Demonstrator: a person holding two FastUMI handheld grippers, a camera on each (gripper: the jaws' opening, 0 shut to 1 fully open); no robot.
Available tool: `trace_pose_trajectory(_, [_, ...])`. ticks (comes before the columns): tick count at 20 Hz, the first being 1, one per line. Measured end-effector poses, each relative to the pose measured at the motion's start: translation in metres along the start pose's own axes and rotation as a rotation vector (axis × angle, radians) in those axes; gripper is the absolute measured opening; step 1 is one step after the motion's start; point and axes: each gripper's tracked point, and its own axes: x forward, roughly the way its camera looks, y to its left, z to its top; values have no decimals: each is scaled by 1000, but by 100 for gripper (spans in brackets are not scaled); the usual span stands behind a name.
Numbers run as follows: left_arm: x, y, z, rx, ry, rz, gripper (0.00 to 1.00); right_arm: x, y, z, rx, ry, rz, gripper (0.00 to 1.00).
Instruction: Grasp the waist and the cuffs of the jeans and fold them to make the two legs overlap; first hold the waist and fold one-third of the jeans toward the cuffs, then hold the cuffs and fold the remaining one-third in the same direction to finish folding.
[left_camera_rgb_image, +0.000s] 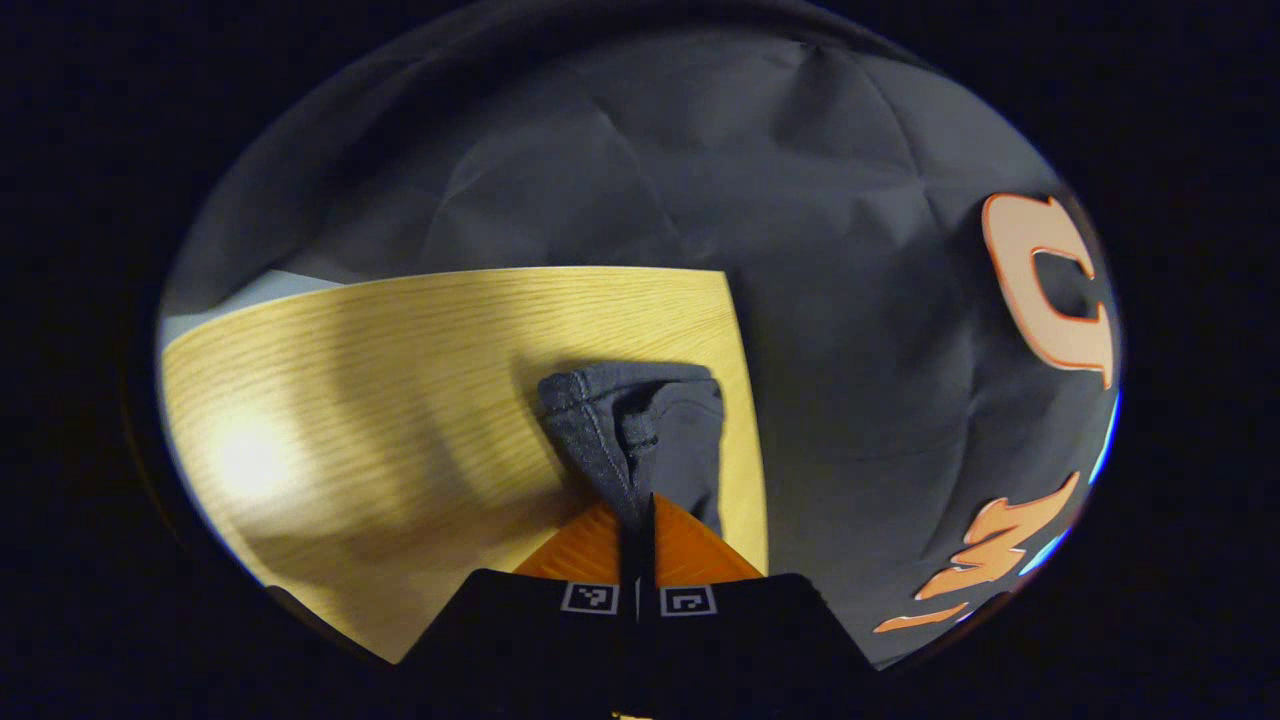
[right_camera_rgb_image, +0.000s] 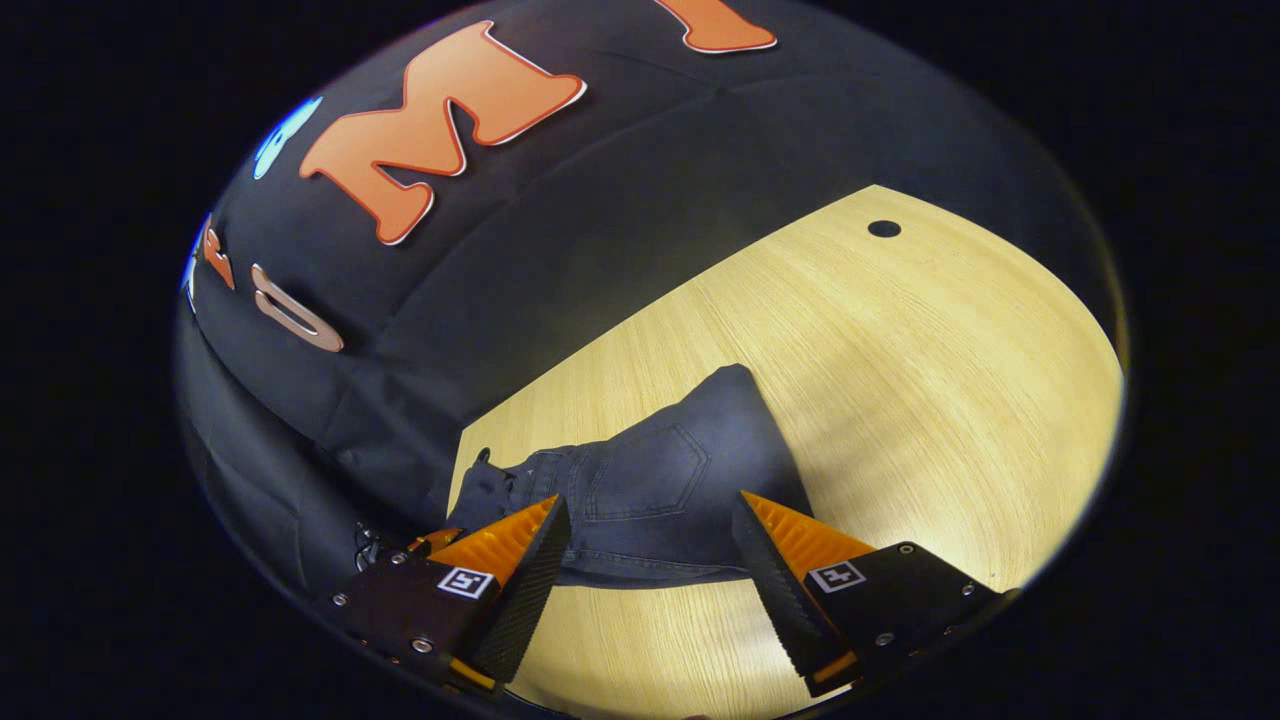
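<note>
In the left gripper view, low in the centre of the frame, the left gripper (left_camera_rgb_image: 640, 515) has its jaws pressed together on a hemmed edge of the dark jeans (left_camera_rgb_image: 632, 435), whose cloth bunches up from the fingertips over the pale wooden worktop (left_camera_rgb_image: 400, 380) near its right edge. In the right gripper view the right gripper (right_camera_rgb_image: 650, 545) holds its jaws spread wide and pinching nothing, with the jeans (right_camera_rgb_image: 650, 480) lying between and just beyond the fingers, a back pocket facing up. The jeans there rest on the worktop (right_camera_rgb_image: 900, 380) at lower centre of the frame, close to the worktop's left edge.
</note>
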Motion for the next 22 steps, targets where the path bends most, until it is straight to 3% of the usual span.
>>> trace_pose_trajectory(7, [-66,-92,-16,223,-59,-142,1,-6,0,12,0,-22,39,99])
trace_pose_trajectory(10, [-92,-135,-33,265,-74,-199,0,-9,1,23,-6,-37,64,98])
trace_pose_trajectory(19, [-136,-219,-120,499,-94,-221,1,-22,-32,52,20,-28,124,98])
trace_pose_trajectory(22, [-143,-238,-168,631,-88,-207,1,-29,-54,60,24,-19,132,98])
